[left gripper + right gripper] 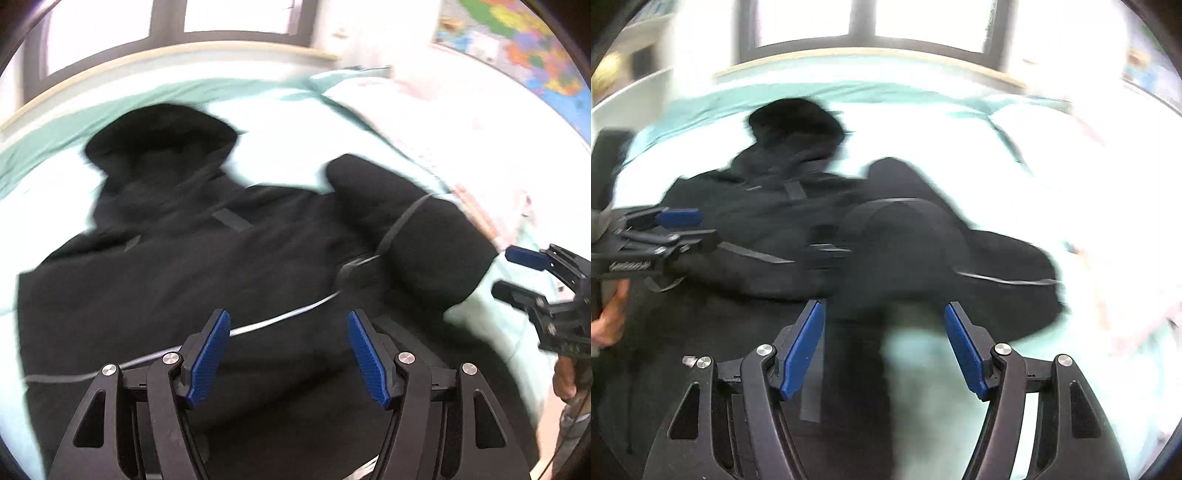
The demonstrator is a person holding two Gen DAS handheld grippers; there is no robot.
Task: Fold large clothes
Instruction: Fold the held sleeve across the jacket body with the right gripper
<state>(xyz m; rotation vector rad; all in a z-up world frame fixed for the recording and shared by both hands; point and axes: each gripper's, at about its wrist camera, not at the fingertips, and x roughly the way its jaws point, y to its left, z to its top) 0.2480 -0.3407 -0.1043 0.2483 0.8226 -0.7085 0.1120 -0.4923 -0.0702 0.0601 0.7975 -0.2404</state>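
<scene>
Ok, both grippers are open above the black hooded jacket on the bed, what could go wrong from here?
The folded-in sleeve looks puffy and may spring back open. The thin light cord across the jacket could catch in the left gripper. The right gripper hangs over the jacket's edge and might pinch the bed sheet too.

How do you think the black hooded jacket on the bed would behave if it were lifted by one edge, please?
The jacket would probably sag and drape, since it lies in soft rumples on the bed. It looks thick and padded, so likely fairly heavy and bulky. The sleeve folded across it may well slide off and swing loose.
</scene>
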